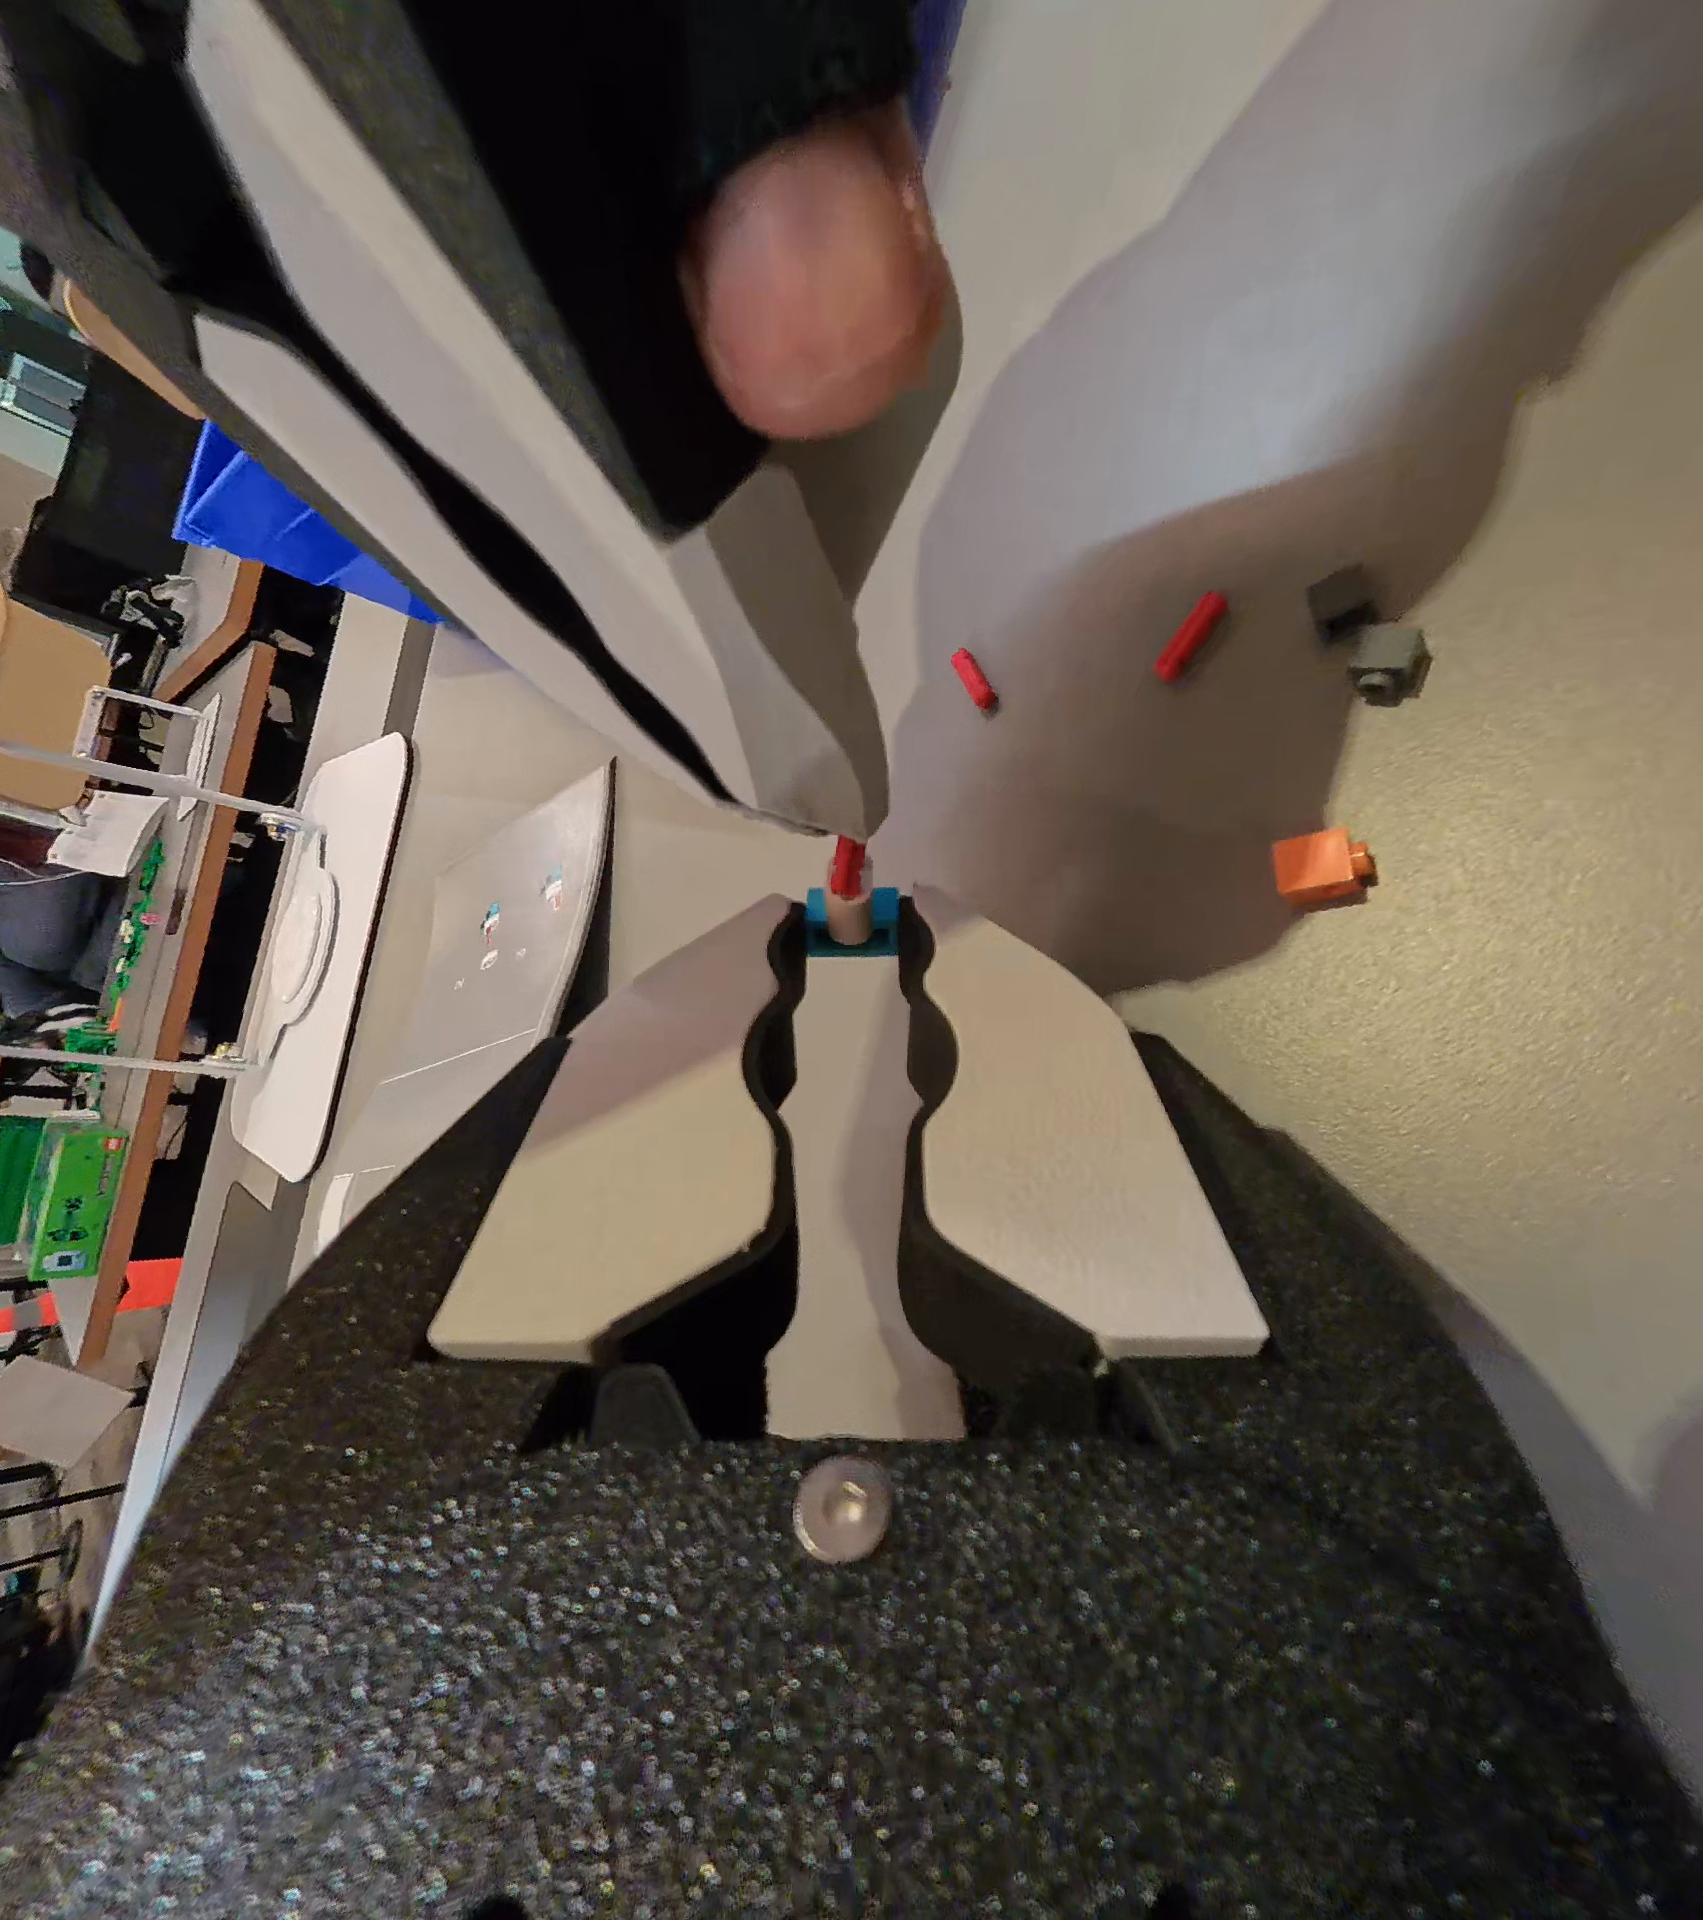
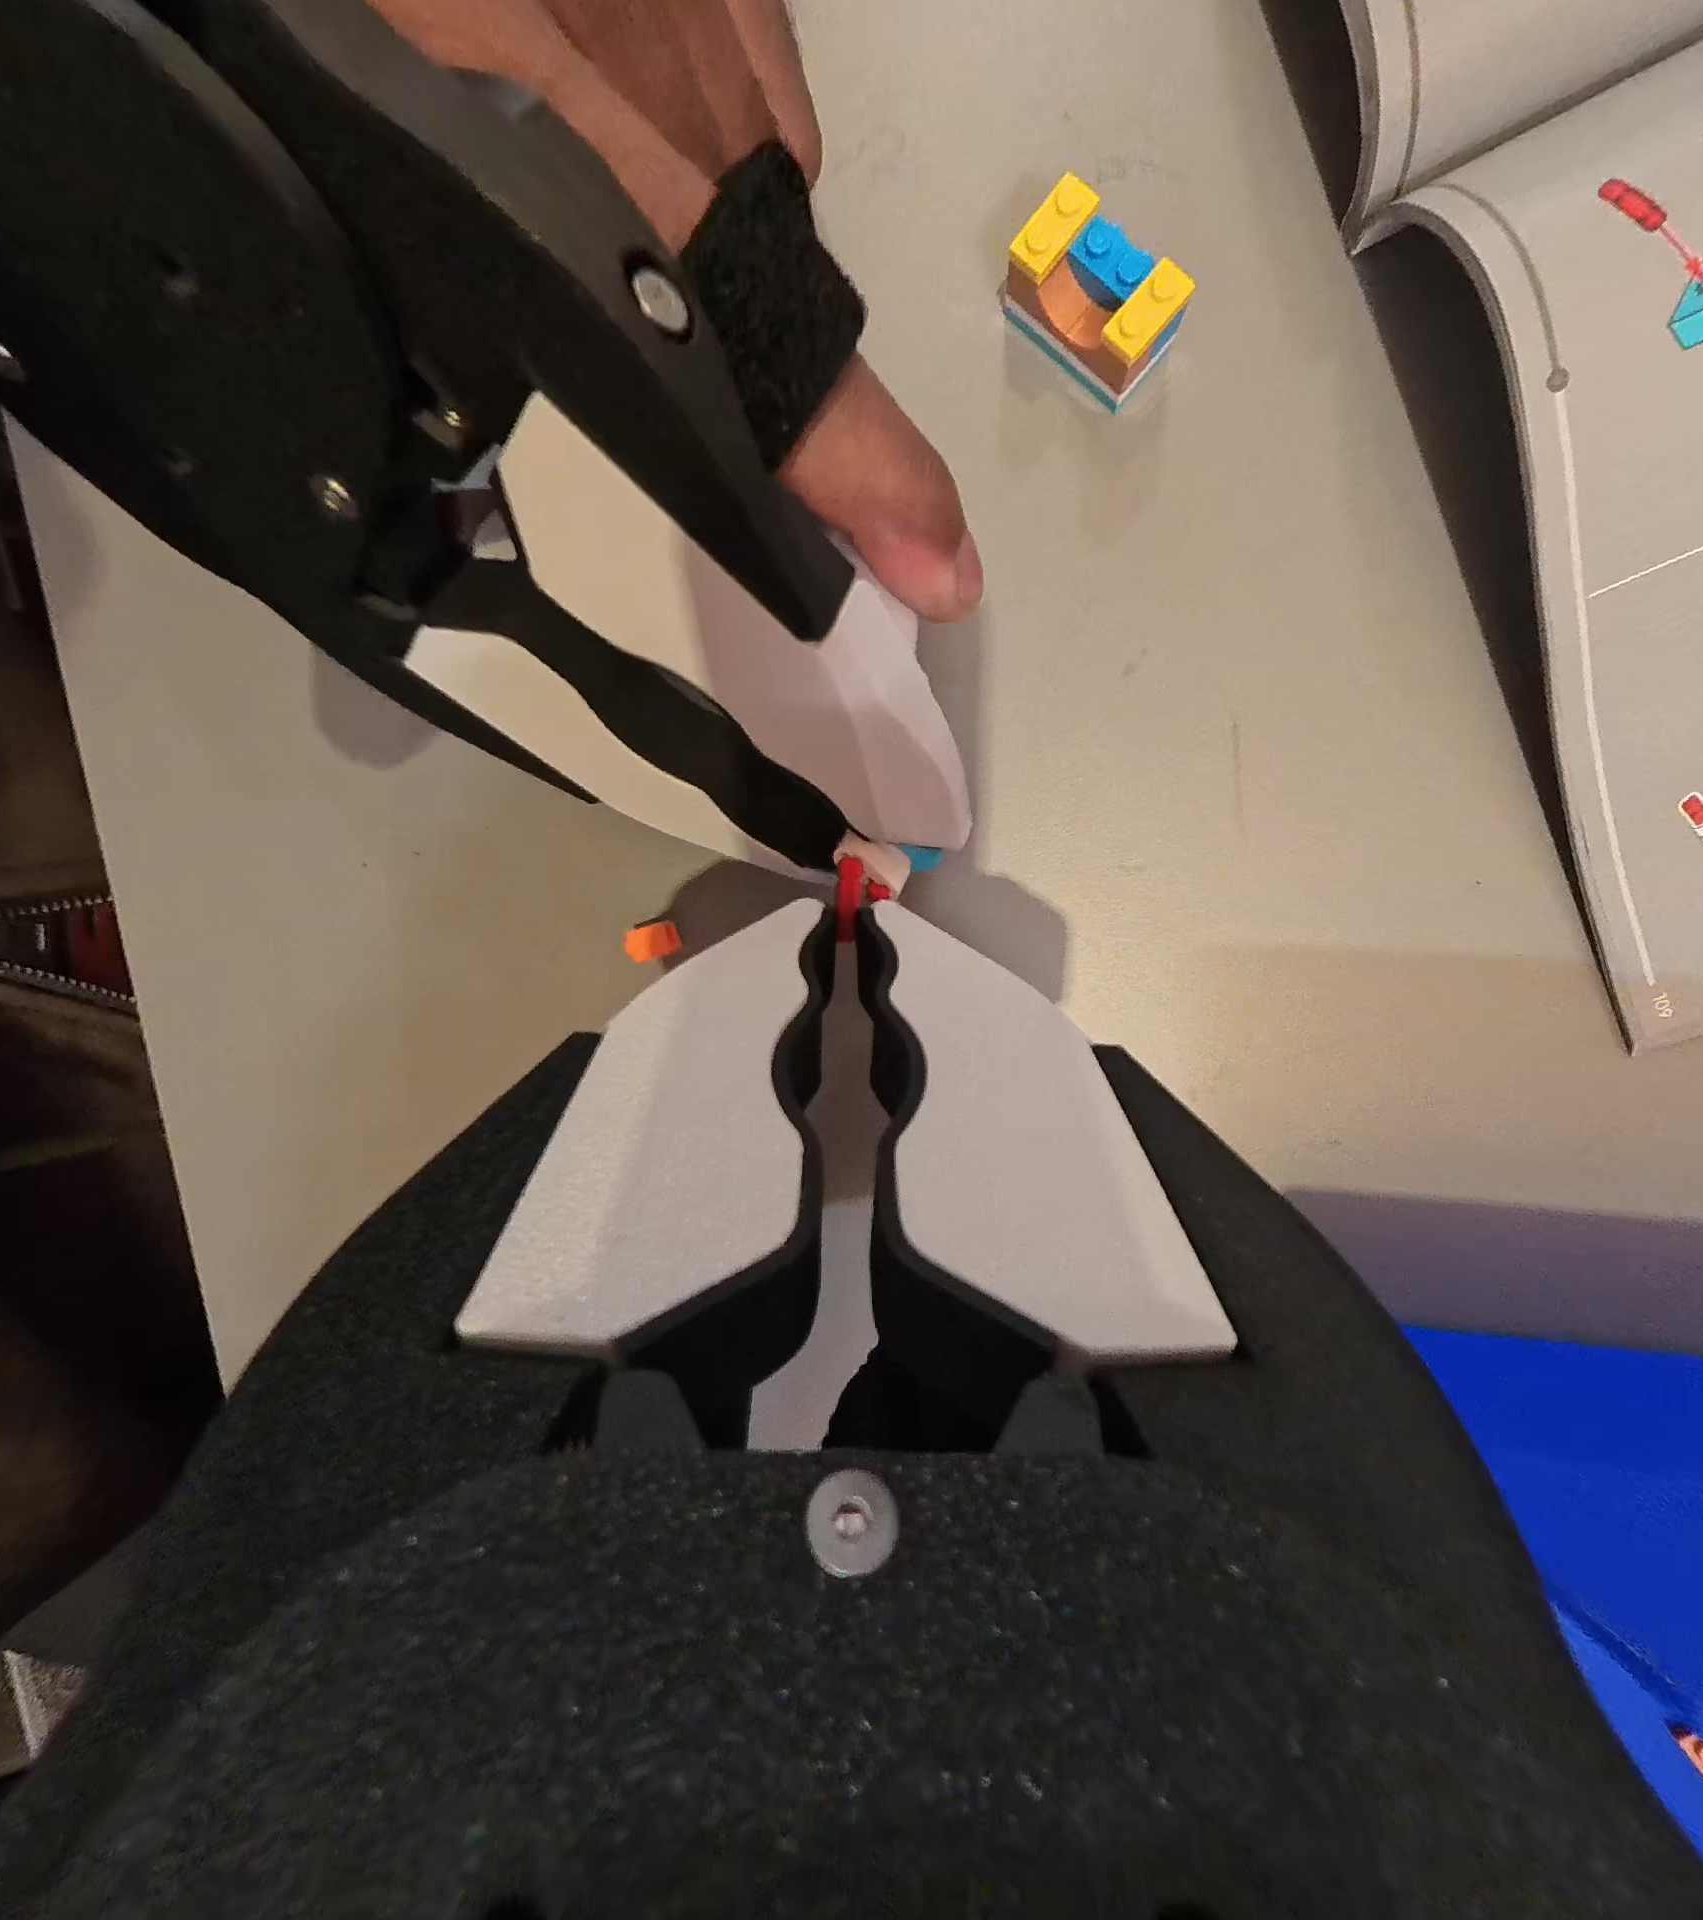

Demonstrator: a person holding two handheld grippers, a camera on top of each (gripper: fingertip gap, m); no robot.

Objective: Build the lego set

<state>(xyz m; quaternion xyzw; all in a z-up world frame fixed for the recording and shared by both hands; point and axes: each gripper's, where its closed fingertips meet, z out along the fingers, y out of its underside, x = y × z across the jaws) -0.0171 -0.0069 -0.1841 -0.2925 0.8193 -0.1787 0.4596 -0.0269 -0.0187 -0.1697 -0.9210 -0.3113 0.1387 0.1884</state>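
Note:
In the left wrist view my left gripper (image 1: 852,920) is shut on a small blue brick (image 1: 891,912) with a pale round piece (image 1: 847,920) on it. My right gripper (image 1: 852,826) comes in from above, shut on a red pin (image 1: 847,860) whose end meets the round piece. In the right wrist view my right gripper (image 2: 845,920) grips the red pin (image 2: 845,902). It is tip to tip with the left gripper (image 2: 878,842), which holds the blue brick (image 2: 923,857) and the round piece (image 2: 886,862) just above the table.
Two loose red pins (image 1: 974,677) (image 1: 1190,636), two grey bricks (image 1: 1340,603) (image 1: 1390,665) and an orange brick (image 1: 1320,868) lie on the table. A small yellow, blue and brown assembly (image 2: 1096,291) stands beyond. An open instruction booklet (image 2: 1605,520) lies at right, a blue bin (image 2: 1657,1507) at lower right. The grippers are tip to tip, or close to it.

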